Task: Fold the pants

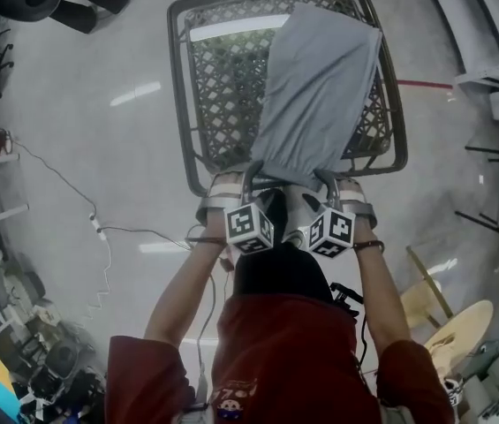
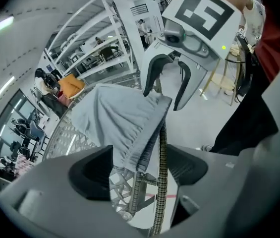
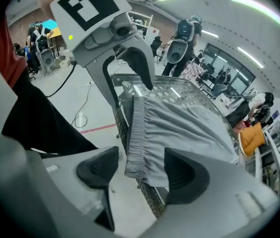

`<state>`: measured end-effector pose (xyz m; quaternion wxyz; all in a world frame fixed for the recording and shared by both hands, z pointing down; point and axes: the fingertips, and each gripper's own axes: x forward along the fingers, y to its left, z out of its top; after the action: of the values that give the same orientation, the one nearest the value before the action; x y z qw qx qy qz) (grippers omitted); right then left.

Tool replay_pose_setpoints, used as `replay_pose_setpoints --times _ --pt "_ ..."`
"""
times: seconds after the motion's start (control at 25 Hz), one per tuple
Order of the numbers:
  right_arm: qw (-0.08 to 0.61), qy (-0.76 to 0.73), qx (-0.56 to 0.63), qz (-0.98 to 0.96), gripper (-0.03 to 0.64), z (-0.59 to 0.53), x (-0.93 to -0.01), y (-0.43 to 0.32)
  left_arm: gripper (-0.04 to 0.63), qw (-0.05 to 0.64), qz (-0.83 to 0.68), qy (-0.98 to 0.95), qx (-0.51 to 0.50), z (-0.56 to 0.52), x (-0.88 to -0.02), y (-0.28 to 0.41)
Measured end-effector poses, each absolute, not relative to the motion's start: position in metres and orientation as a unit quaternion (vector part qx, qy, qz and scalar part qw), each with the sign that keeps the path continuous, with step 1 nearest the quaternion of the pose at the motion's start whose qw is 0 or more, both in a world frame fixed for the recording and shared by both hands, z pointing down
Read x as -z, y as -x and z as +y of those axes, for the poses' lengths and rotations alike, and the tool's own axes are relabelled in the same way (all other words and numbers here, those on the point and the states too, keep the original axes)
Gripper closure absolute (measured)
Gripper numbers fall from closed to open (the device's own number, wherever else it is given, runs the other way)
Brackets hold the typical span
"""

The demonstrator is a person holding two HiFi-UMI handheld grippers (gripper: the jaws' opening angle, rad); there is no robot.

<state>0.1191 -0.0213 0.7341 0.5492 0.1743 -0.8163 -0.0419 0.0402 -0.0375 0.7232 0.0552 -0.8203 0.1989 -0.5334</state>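
Head view | pants (image 1: 320, 87) on wicker table (image 1: 218, 104) | left gripper (image 1: 253, 182), right gripper (image 1: 327, 184) wide open astride waistband (image 3: 134, 128), gripping nothing

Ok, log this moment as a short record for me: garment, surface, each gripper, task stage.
garment: gray pants, laid out lengthwise, waistband hanging over the near edge
surface: lattice-top table, with the pants on its right part
left gripper: open, fingers either side of the waistband's left end, not pressing it
right gripper: open, fingers either side of the waistband's right end, not pressing it
task stage: neither gripper holds the pants; cannot tell whether they have been folded at all
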Motion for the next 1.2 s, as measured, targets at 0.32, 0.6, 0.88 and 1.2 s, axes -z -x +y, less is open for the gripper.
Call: replay_pose_setpoints --times 0.32,0.6,0.88,1.2 --pt "0.588 -0.111 0.041 -0.8 0.337 -0.022 -0.782 -0.126 0.244 0.011 0.148 0.821 0.552 -0.04 -0.762 -0.042" --pt "0.601 -0.156 0.117 -0.775 0.513 -0.028 -0.778 -0.138 0.342 0.054 0.113 0.796 0.592 -0.023 -0.779 -0.038" --pt "0.605 -0.156 0.104 -0.773 0.542 -0.002 -0.763 -0.143 0.459 0.071 0.145 0.796 0.584 -0.013 -0.756 -0.042" --pt "0.602 -0.157 0.095 -0.777 0.565 0.044 -0.752 -0.156 0.466 0.069 0.138 0.798 0.583 0.04 -0.744 -0.054"
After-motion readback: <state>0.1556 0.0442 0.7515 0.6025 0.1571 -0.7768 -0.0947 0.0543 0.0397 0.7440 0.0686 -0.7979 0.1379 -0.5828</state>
